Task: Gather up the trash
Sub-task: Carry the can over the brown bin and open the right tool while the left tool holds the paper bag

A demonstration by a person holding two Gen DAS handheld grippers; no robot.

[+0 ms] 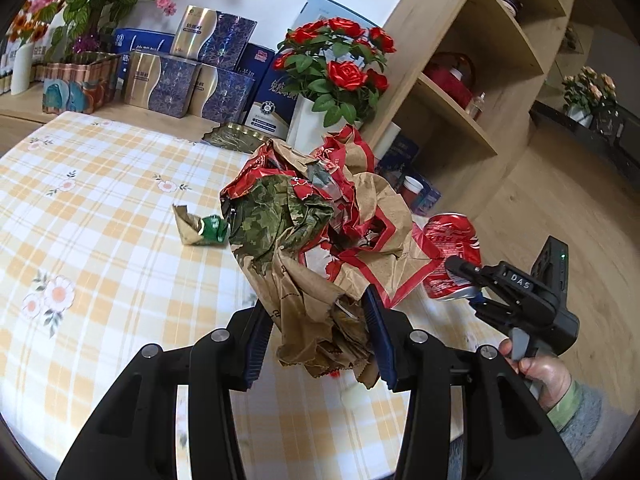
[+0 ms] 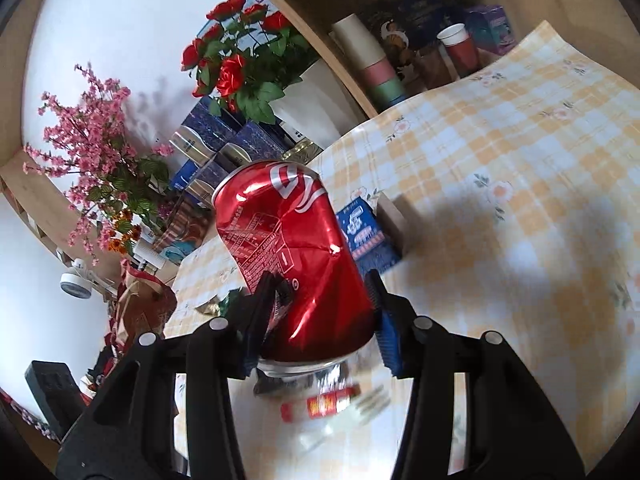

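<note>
1. While both tongs are loaded, the left tongs (image 1: 320, 336) clamp the lower end of a crumpled paper bag (image 1: 320, 236), held up above the bench (image 1: 100, 240).
2. Bag: brown paper with red print. Its open top faces the camera; crumpled camouflage-print paper (image 1: 280, 216) and more scrunched wrappers fill it to the mouth.
3. The right tongs (image 2: 320, 312) are closed on a dented red can (image 2: 292, 252), gripped near its lower end, the can tilted with its top away from the camera. In the left view the can (image 1: 452, 256) sits just beside the bag's right edge, level with its lower half; contact cannot be told.
4. On the bench cloth: a small crumpled green-and-gold wrapper (image 1: 200, 230) left of the bag, a blue box (image 2: 366, 236) behind the can, and a blurred red-labelled wrapper (image 2: 328, 400) below the can.
5. Behind the bench: red roses in a white vase (image 1: 312, 124), stacked blue and gold boxes (image 1: 188, 76).
6. Shelf compartment beside the bench: stacked paper cups (image 2: 376, 64) and a red cup (image 2: 460, 46).
</note>
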